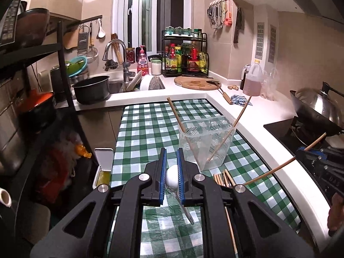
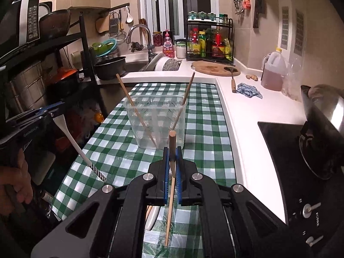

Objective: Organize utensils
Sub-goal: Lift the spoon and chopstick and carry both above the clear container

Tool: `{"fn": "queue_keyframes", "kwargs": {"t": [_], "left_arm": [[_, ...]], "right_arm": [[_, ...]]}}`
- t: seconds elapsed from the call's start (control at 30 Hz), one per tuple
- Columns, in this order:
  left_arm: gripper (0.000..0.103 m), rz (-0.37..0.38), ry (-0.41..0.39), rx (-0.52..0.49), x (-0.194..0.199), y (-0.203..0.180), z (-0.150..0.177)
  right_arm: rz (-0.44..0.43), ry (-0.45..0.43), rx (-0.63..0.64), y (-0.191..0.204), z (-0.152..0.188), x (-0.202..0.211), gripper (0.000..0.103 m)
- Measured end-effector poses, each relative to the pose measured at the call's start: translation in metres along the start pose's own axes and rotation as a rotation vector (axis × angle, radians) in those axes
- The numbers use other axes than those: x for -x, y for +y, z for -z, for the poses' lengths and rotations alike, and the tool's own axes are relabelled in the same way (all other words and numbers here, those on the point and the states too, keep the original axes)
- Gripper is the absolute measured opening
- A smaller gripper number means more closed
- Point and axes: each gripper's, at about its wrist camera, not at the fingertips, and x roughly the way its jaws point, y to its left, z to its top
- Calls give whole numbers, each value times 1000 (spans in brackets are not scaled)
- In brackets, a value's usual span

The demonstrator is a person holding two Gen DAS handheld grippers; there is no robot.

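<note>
A clear plastic container (image 1: 206, 142) stands on the green checked cloth (image 1: 146, 133) with two wooden chopsticks (image 1: 175, 114) leaning in it; it also shows in the right wrist view (image 2: 157, 122). My left gripper (image 1: 172, 163) is shut on a white spoon (image 1: 172, 177), held above the cloth short of the container; the spoon shows at the left of the right wrist view (image 2: 73, 139). My right gripper (image 2: 172, 157) is shut on a wooden chopstick (image 2: 172, 142), just before the container. Several loose chopsticks (image 1: 223, 178) lie on the cloth.
A white counter (image 1: 240, 107) runs along the right with a cutting board (image 1: 197, 82), oil jug (image 1: 253, 79), blue rag (image 1: 238, 100) and a wok on the stove (image 1: 316, 111). A sink with dishes (image 1: 137, 83) is behind. A black rack (image 1: 43, 86) stands left.
</note>
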Motion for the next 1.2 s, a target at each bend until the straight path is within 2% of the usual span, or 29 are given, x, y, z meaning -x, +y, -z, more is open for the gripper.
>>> {"fn": "queue_keyframes", "kwargs": {"t": [0.37, 0.63, 0.73, 0.97, 1.2], "left_arm": [[10, 14, -7, 1, -7, 12, -49], [10, 39, -46, -3, -16, 15, -103], [10, 50, -69, 7, -21, 14, -123], [10, 70, -109, 20, -42, 4, -155], [10, 66, -63, -42, -93, -19, -149]], "right_arm": [[-60, -90, 3, 3, -66, 30, 6], [-74, -133, 36, 10, -114, 27, 6], [-72, -141, 40, 9, -128, 20, 6], [-84, -99, 0, 1, -141, -18, 6], [-81, -57, -22, -4, -133, -60, 6]]}}
